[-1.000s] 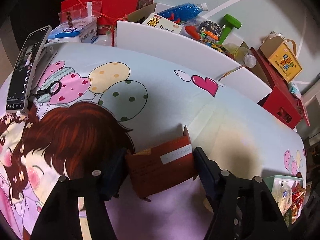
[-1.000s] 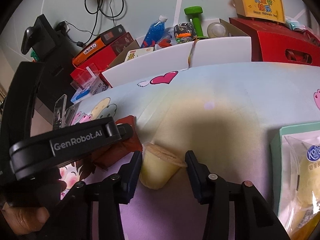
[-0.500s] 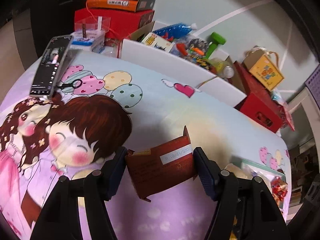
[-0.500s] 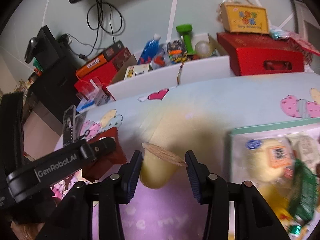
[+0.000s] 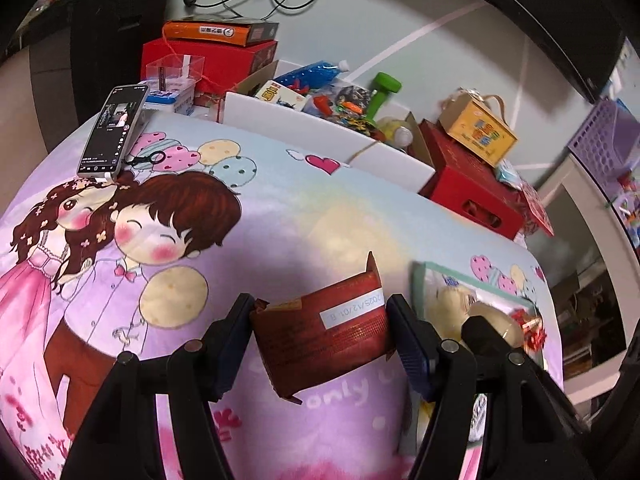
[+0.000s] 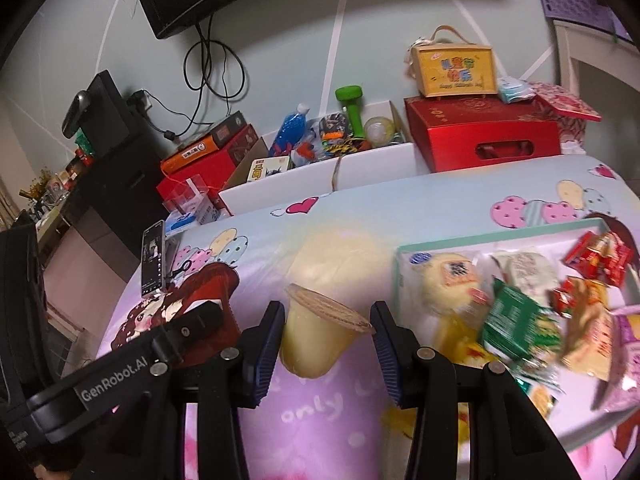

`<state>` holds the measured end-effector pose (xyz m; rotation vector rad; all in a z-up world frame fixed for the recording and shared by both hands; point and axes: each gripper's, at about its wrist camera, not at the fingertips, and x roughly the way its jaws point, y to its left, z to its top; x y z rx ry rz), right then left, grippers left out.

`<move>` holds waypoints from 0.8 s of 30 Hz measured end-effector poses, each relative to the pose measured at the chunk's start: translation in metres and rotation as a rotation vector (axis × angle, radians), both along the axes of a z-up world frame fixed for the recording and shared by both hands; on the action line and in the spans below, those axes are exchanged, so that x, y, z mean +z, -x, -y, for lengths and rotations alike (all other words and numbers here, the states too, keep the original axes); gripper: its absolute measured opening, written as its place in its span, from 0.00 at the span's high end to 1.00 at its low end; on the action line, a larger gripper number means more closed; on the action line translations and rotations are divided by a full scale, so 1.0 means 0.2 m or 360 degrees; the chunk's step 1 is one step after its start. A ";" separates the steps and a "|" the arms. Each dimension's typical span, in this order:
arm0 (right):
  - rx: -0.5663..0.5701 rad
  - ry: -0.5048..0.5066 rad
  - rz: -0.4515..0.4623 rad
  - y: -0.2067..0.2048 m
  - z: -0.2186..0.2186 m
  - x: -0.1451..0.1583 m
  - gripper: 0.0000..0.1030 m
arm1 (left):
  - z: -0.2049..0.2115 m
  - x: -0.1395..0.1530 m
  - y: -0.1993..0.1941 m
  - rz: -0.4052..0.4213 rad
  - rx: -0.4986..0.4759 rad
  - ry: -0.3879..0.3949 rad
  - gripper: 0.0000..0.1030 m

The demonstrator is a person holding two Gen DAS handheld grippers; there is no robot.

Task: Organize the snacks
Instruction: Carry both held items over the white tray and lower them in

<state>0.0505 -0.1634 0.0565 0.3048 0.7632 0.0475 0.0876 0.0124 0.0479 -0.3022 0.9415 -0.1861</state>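
the left gripper (image 5: 320,330) gripped a dark red snack packet (image 5: 325,330) at the lower centre of its view, held above the cartoon-print tablecloth (image 5: 280,216). the right gripper (image 6: 327,334) squeezed a pale yellow jelly cup (image 6: 316,336) low in its frame, just left of the teal-rimmed tray (image 6: 400,264) heaped with wrapped snacks. a smartphone (image 5: 114,132) lay at the upper left.

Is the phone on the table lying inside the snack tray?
No, the phone leans at the table's far left edge, well apart from the tray at the right.
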 end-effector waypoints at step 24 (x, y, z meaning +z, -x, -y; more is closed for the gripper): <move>-0.0393 -0.0054 -0.0088 0.31 0.57 0.00 0.54 | 0.36 0.00 0.19 0.0024 -0.0315 -0.0081 0.33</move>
